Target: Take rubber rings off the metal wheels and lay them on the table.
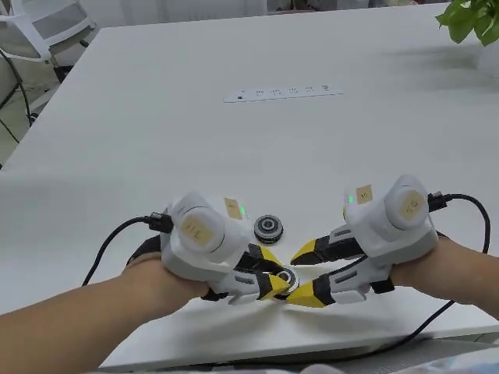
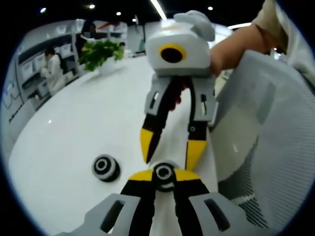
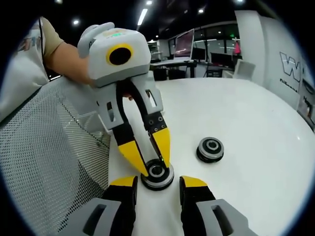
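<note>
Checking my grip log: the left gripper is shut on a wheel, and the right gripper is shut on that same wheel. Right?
Not quite. The left gripper is shut on the wheel, but the right gripper is open, its jaws spread apart; the right gripper view shows it.

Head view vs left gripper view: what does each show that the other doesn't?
Head view: a power strip set in the table, a white chair past the far corner, and black cables trailing toward the near edge.
Left gripper view: a mesh chair back at the right, ceiling lights, and a person by shelving.
Shared: the table, the plant, the left gripper shut on one wheel, the right gripper open around it, and the loose wheel.
</note>
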`<act>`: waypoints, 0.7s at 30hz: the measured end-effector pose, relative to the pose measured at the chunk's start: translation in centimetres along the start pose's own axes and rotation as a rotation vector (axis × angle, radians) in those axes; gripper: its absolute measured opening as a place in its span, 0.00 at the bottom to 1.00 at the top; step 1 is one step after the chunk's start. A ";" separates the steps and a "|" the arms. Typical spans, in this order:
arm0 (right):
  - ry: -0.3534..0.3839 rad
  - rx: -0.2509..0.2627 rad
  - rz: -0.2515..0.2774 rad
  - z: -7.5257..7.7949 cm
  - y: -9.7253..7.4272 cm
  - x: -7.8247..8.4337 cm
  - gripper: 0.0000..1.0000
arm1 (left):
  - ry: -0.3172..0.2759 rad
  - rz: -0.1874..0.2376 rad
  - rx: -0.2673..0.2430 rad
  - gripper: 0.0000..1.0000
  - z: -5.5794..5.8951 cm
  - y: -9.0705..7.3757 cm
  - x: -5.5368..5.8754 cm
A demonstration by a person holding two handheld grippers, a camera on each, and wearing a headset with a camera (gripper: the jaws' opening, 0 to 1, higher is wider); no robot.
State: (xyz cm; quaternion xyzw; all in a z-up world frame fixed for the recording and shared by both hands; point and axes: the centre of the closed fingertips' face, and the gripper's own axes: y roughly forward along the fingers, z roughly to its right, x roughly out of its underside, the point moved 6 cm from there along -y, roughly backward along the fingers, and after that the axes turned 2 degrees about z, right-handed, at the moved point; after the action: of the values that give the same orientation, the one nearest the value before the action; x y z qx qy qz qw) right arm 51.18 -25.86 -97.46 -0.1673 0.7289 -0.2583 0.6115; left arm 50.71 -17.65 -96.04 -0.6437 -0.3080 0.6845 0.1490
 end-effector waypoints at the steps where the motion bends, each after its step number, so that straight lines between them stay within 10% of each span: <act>1: 0.004 0.001 0.005 0.0 0.1 0.0 0.32 | 0.001 0.000 -0.001 0.14 0.0 0.0 0.0; 21: -0.016 -0.001 -0.002 -0.2 0.9 0.1 0.26 | -0.004 0.010 -0.009 0.14 0.0 0.1 0.2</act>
State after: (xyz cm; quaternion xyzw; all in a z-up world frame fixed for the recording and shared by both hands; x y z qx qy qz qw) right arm 51.04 -25.19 -98.02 -0.1703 0.7241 -0.2570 0.6170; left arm 50.74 -17.59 -96.21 -0.6443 -0.3081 0.6854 0.1421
